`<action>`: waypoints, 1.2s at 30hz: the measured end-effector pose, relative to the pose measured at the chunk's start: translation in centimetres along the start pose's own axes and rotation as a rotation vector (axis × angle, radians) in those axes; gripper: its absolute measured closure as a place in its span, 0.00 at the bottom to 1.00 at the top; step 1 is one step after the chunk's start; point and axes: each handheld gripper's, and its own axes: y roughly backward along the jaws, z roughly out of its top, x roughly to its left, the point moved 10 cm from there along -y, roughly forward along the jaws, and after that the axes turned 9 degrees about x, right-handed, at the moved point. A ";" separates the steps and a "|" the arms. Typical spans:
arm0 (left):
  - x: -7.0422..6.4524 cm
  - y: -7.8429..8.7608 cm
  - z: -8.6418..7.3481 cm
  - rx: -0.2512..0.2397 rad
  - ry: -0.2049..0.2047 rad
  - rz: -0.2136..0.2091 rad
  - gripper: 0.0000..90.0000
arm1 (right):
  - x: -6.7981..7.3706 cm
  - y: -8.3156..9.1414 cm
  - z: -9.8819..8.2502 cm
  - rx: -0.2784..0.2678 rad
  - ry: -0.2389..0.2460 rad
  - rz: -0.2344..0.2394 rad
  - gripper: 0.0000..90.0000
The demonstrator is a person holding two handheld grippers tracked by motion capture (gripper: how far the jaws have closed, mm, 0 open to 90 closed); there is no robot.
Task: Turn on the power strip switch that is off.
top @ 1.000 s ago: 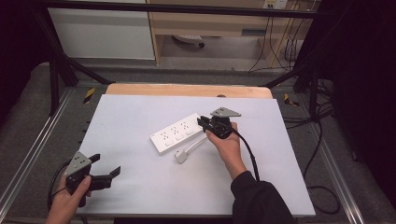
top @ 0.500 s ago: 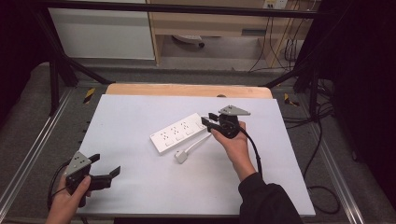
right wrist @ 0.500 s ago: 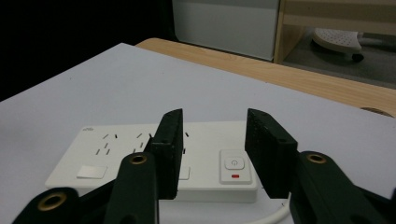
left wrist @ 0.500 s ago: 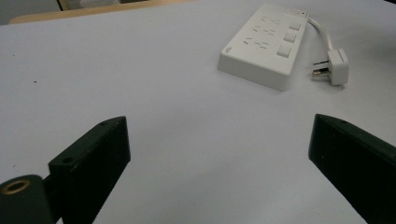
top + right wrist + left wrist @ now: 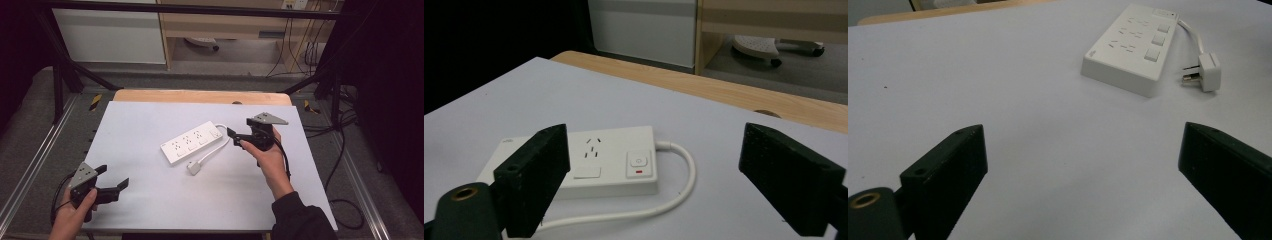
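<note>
The white power strip (image 5: 192,142) lies askew at the middle of the pale tabletop (image 5: 150,200), its plug (image 5: 194,168) just beside its near edge. It has 3 switches; the end one carries a red mark, and no writing is legible. The right tool (image 5: 234,138), just opened wide, hovers empty near the strip's cord end. The left tool (image 5: 112,177), jaws spread, holds nothing at the near left corner.

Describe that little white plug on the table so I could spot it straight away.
Start at the pale tabletop and find the white power strip lying slantwise near its middle. A white cable loops from the strip's right end back toward the person, ending in the plug, just in front of the strip. It is the small squarish block with bare metal prongs.
</note>
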 end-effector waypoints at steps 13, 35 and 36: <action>0.0 0.1 0.1 -0.009 0.013 0.003 0.06 | -3.2 6.9 -2.6 -0.096 -0.026 -0.077 0.06; 0.0 0.1 0.1 -0.011 0.015 -0.001 0.06 | -4.8 5.8 -13.1 0.094 0.018 -0.135 0.06; 0.0 0.1 0.1 -0.011 0.017 -0.001 0.06 | -4.9 5.6 -13.1 0.099 0.022 -0.142 0.06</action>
